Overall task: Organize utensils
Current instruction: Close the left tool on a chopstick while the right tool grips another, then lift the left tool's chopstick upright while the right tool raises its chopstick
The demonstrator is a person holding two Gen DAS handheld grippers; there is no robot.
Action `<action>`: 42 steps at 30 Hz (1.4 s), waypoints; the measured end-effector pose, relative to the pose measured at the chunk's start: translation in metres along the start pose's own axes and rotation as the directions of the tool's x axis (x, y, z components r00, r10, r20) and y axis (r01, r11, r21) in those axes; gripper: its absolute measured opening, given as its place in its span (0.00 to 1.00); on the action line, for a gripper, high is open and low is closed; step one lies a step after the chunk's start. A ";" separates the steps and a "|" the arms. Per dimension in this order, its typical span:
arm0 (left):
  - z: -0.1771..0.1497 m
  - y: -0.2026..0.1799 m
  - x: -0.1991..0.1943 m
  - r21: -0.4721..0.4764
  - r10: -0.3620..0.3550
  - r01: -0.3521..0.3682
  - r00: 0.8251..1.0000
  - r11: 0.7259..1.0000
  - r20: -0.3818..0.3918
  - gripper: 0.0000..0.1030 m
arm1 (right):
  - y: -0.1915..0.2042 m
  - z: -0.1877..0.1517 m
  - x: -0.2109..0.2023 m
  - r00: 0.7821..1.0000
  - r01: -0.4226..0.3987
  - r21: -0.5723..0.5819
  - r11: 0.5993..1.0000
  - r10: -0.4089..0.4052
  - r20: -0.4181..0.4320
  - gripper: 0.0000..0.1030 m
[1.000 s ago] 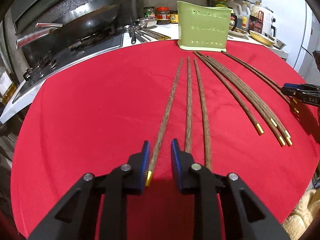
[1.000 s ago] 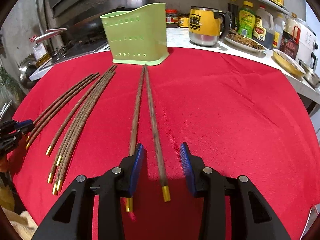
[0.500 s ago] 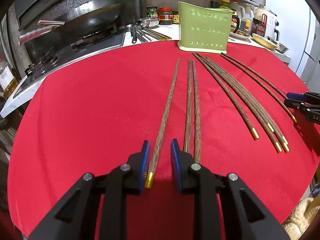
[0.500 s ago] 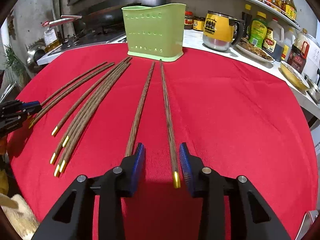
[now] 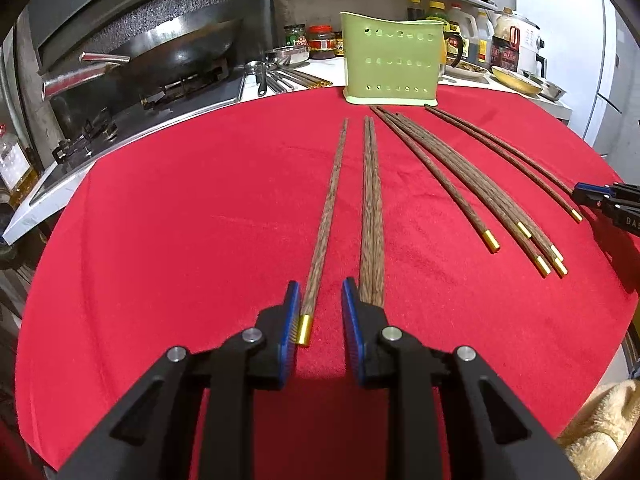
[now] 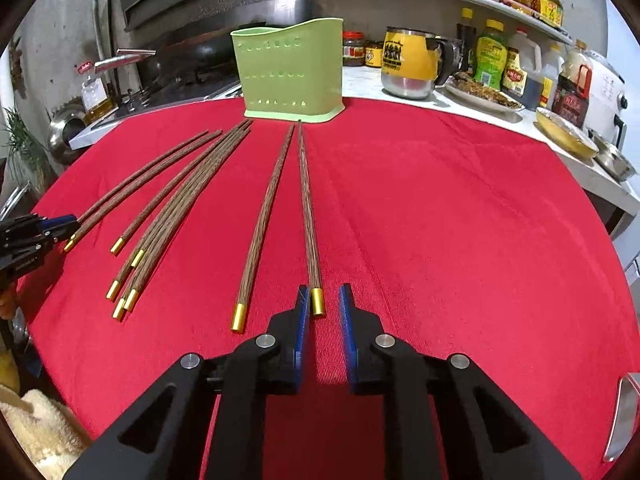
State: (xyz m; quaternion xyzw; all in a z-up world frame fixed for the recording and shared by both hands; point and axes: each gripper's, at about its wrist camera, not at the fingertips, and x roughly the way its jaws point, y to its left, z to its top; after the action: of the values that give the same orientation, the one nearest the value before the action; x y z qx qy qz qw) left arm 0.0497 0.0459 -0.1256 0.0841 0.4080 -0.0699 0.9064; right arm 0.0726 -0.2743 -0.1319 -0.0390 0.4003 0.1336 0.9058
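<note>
Right gripper [image 6: 324, 304] has just been narrowing its jaws, and one chopstick [image 6: 309, 216] has its gold-capped end between the pads, against the left one — a gap shows on the other side. Left gripper [image 5: 320, 304] stands narrow too, with the gold tip of a single chopstick [image 5: 326, 216] beside its left pad, not squeezed. More chopsticks [image 6: 176, 204] fan out on the red cloth [image 6: 440, 220] between the two. Beyond stands a green holder [image 6: 292, 72] — then wok [image 5: 176, 48], jars, bottles.
</note>
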 end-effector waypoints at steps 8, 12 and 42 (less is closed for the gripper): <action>0.004 -0.004 -0.033 -0.037 -0.018 0.021 0.996 0.999 0.083 0.07 | 0.005 -0.009 -0.029 0.998 -0.010 0.035 0.999 0.007 0.068 0.07; 0.020 -0.003 -0.073 -0.064 -0.009 0.023 0.977 0.998 0.213 0.07 | 0.008 0.001 -0.069 0.985 -0.006 0.049 0.999 -0.003 0.175 0.07; 0.060 -0.003 -0.138 -0.088 0.012 0.028 0.905 0.996 0.426 0.07 | 0.020 0.063 -0.162 0.901 -0.036 0.041 0.999 0.015 0.433 0.07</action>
State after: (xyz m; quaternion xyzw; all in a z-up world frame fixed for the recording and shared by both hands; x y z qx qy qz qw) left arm 0.0021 0.0384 0.0173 0.0232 0.2037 -0.0715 0.9762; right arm 0.0083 -0.2782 0.0307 0.0186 0.1931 0.1410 0.9708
